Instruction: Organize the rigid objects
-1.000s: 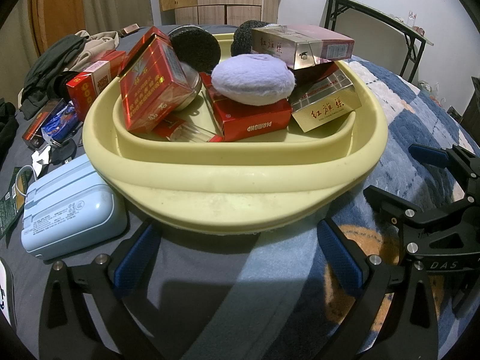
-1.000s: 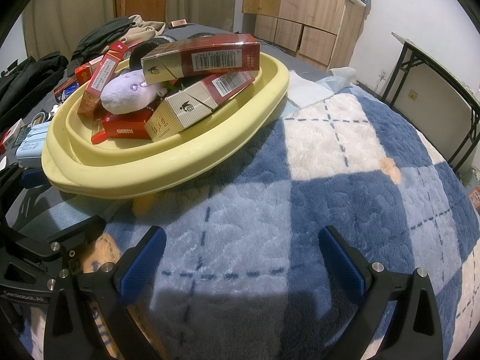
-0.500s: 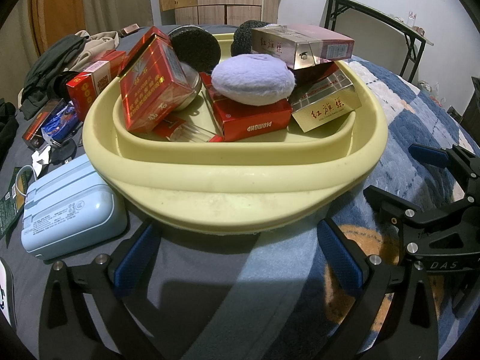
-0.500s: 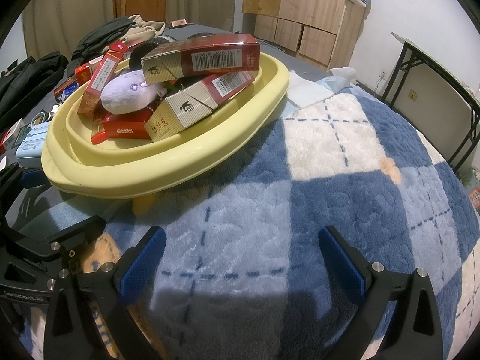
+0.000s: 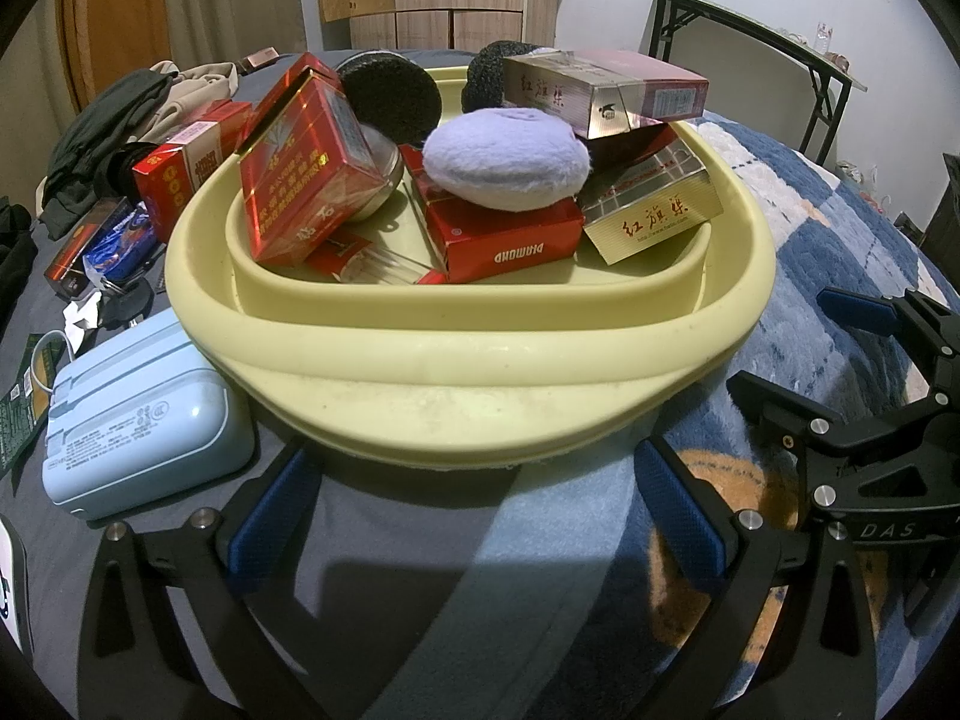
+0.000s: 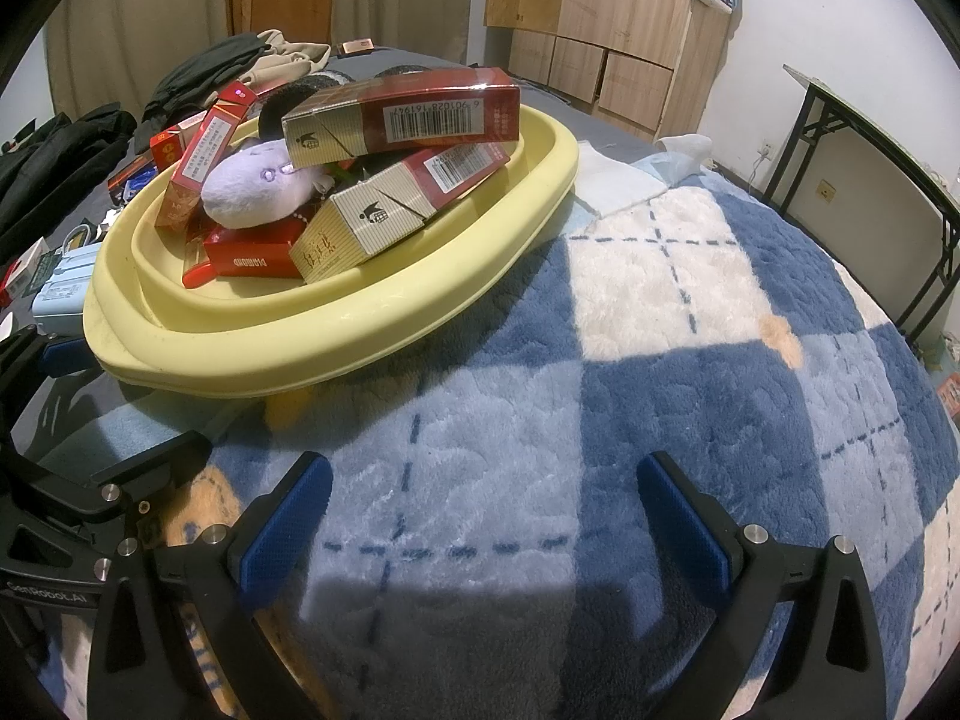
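Both spread wide, empty: left hand-held gripper (image 5: 474, 504) just short of the yellow basin (image 5: 468, 360) on the bed, right hand-held gripper (image 6: 480, 516) over bare blanket (image 6: 690, 396), basin off to its left. Cigarette boxes (image 5: 510, 240) heaped inside; blue case (image 5: 144, 414) outside, nearest the left. Basin floor largely hidden.

Wooden cabinets (image 6: 606, 18) and beige curtains (image 6: 150, 12) line the far wall, a black folding table (image 6: 870, 138) stands against the white wall (image 6: 840, 18).
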